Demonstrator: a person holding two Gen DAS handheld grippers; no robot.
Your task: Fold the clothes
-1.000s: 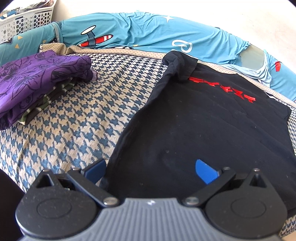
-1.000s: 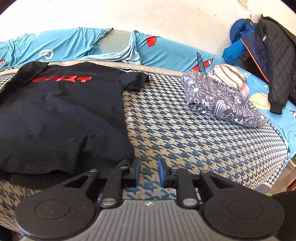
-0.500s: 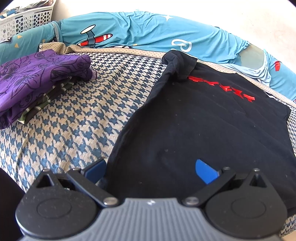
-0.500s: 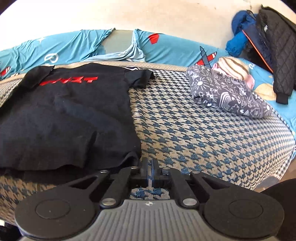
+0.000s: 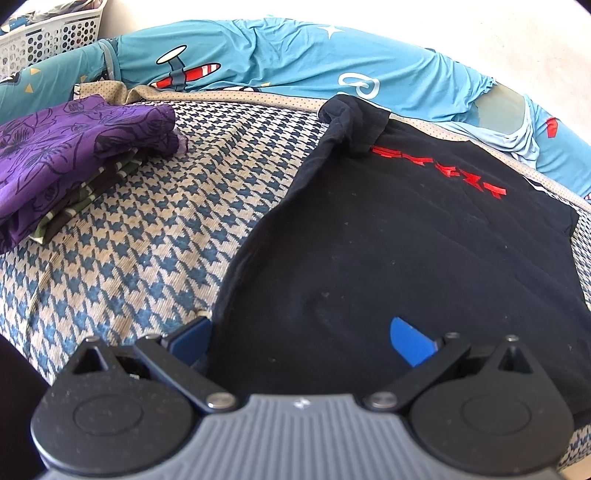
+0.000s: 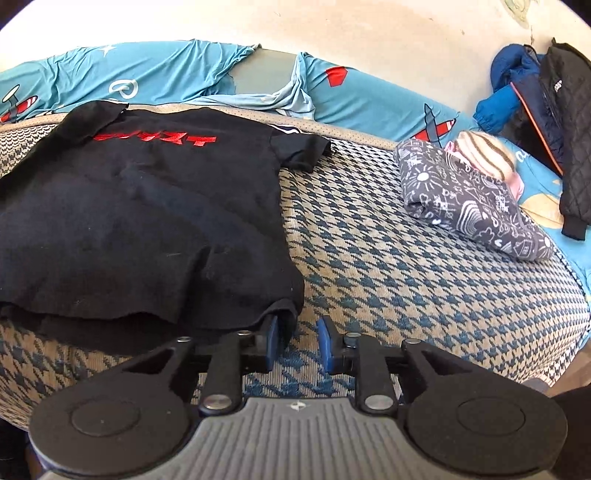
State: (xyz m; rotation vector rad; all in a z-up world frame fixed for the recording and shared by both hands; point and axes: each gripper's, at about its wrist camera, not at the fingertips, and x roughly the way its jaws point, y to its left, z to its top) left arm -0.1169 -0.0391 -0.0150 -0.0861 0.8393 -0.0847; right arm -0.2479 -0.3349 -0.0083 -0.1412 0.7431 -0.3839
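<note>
Now that its jaws have just been opening, the right gripper stands narrowly parted and empty at the near right hem corner of the black cotton T-shirt with red lettering, spread flat; that corner remains ungrasped. The left gripper gapes wide over the hem.

- Your left wrist view cuts off the white laundry basket at the far left.
- The black T-shirt's near hem hides behind your right gripper.
</note>
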